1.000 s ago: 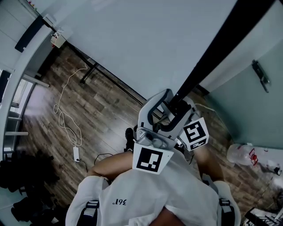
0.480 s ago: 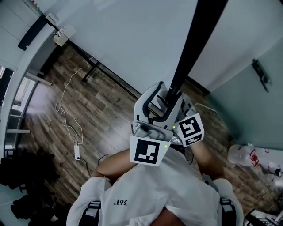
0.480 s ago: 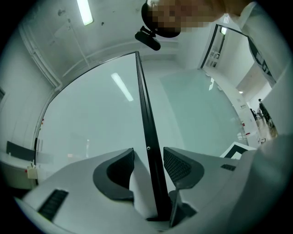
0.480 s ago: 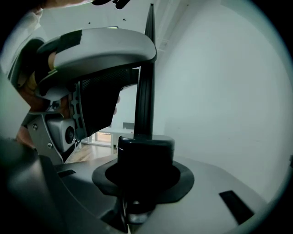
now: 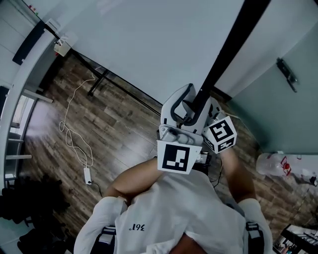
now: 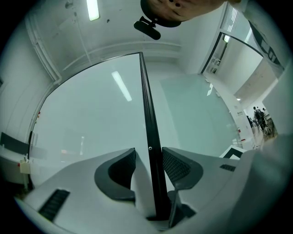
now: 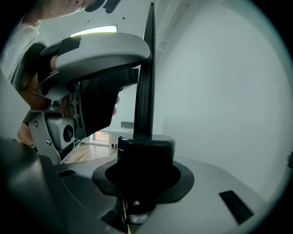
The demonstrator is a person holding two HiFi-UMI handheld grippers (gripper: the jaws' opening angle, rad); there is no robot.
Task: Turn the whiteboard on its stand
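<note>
Whiteboard (image 5: 149, 44): stiff, we judged its face slippery, black edge rail (image 6: 145, 100) the hold. Left gripper (image 6: 149, 160) fingers were closing round it; right gripper (image 7: 143, 155) fingers clamped it.

An office room, big whiteboard (image 5: 149, 44) on a stand, wood floor (image 5: 114, 134), long ceiling light (image 6: 93, 9)
</note>
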